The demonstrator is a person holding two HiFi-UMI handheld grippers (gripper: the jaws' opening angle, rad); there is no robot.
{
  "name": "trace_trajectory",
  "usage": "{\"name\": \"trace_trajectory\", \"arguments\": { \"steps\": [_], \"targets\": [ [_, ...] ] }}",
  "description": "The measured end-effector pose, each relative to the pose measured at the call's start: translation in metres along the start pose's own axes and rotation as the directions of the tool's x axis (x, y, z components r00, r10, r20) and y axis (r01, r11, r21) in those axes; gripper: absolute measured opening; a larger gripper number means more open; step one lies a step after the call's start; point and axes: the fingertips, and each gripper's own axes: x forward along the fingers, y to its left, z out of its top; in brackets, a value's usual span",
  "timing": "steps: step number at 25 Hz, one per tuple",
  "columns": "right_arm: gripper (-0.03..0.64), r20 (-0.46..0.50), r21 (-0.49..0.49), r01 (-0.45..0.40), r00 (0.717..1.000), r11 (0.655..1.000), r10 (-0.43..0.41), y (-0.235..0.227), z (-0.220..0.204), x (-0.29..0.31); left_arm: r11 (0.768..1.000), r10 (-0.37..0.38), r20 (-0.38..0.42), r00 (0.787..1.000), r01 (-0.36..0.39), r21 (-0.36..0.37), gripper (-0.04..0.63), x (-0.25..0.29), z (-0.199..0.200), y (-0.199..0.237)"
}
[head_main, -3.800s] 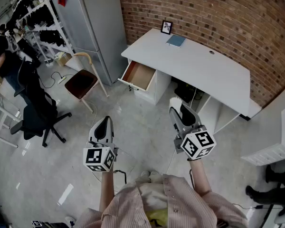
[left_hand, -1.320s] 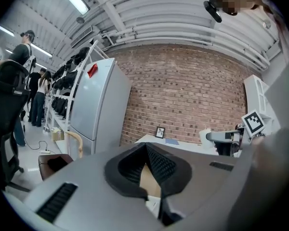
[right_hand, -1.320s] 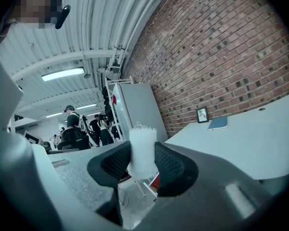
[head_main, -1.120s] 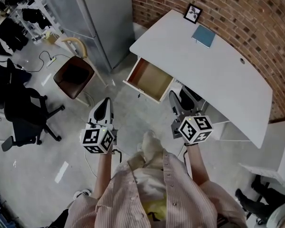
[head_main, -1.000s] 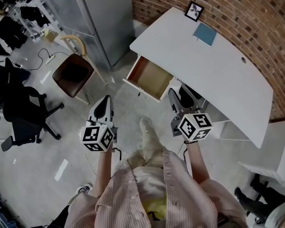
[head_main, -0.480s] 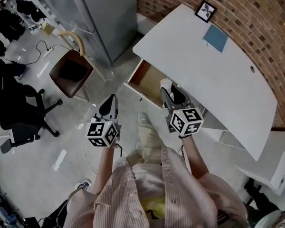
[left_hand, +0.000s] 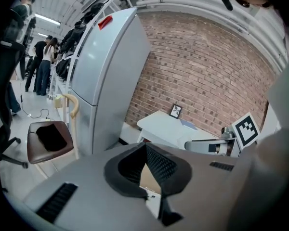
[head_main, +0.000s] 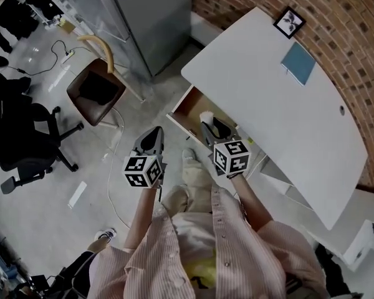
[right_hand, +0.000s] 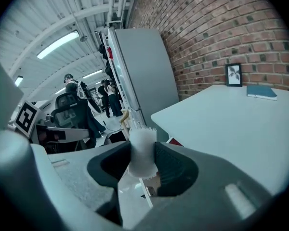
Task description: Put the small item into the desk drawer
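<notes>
My right gripper is shut on a small white fuzzy item, held over the front of the open wooden desk drawer. In the right gripper view the small white item sits pinched between the black pads, with the white desk ahead to the right. The left gripper hangs over the floor just left of the drawer, jaws shut on nothing. In the left gripper view its pads meet at the tip, and the desk lies beyond.
A picture frame and a blue book lie on the desk by the brick wall. A brown chair, a grey cabinet and a black office chair stand to the left. People stand far back in the left gripper view.
The person has walked up to the desk. The right gripper, still holding the white item, has moved from beside the drawer to over its front; the left gripper stayed shut alongside.
</notes>
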Motion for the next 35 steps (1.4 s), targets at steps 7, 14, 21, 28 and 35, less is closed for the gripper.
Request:
{"name": "trace_trajectory", "arguments": {
  "steps": [7, 14, 21, 28, 35],
  "targets": [
    [0.156, -0.112, -0.010, -0.015, 0.994, 1.000, 0.013, -0.011, -0.028, 0.046, 0.999, 0.017, -0.062, 0.998, -0.020, -0.043, -0.002, 0.026, -0.021, 0.017],
    [0.156, -0.233, -0.071, -0.023, 0.973, 0.997, 0.006, -0.027, -0.064, 0.093, 0.994, 0.029, -0.119, 0.992, -0.041, -0.097, -0.002, 0.055, -0.047, 0.043],
    [0.156, -0.328, -0.123, -0.024, 0.945, 0.992, -0.018, -0.057, -0.106, 0.138, 0.992, 0.016, -0.143, 0.990, -0.033, -0.120, -0.002, 0.087, -0.079, 0.061],
    [0.156, -0.419, -0.137, -0.046, 0.908, 0.989, -0.015, -0.081, -0.151, 0.182, 0.991, 0.000, -0.155, 0.988, -0.021, -0.134, -0.002, 0.111, -0.108, 0.077],
    [0.155, -0.502, -0.153, -0.074, 0.865, 0.986, -0.013, -0.090, -0.187, 0.210, 0.992, -0.002, -0.165, 0.986, -0.019, -0.126, -0.002, 0.127, -0.122, 0.097]
  ]
}}
